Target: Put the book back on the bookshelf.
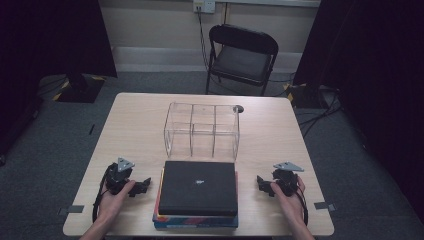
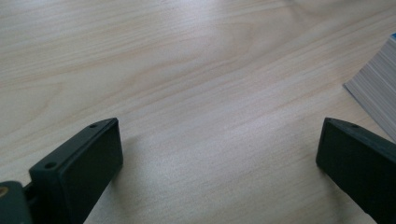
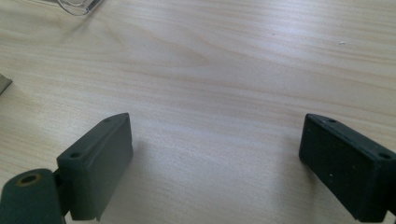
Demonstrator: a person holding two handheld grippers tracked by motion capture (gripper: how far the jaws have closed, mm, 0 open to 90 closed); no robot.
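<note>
The book stack (image 1: 197,192) lay between the left gripper (image 1: 142,183) and right gripper (image 1: 261,182), both jaws apart and empty; an uneven grab risked sliding the black top book (image 1: 198,186) off.

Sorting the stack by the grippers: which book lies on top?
The black book: its plain dark cover, with a small pale mark at its middle, hides most of the colourful books beneath, which show only as edges.

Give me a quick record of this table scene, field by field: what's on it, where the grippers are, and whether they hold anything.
surface: wooden table
stack: books at the near edge, a black one on top
organizer: clear box with compartments, just behind the books, looks empty
left gripper: left of the books, jaws open, nothing between them
right gripper: right of the books, jaws open, nothing between them
background: black folding chair beyond the table
</note>
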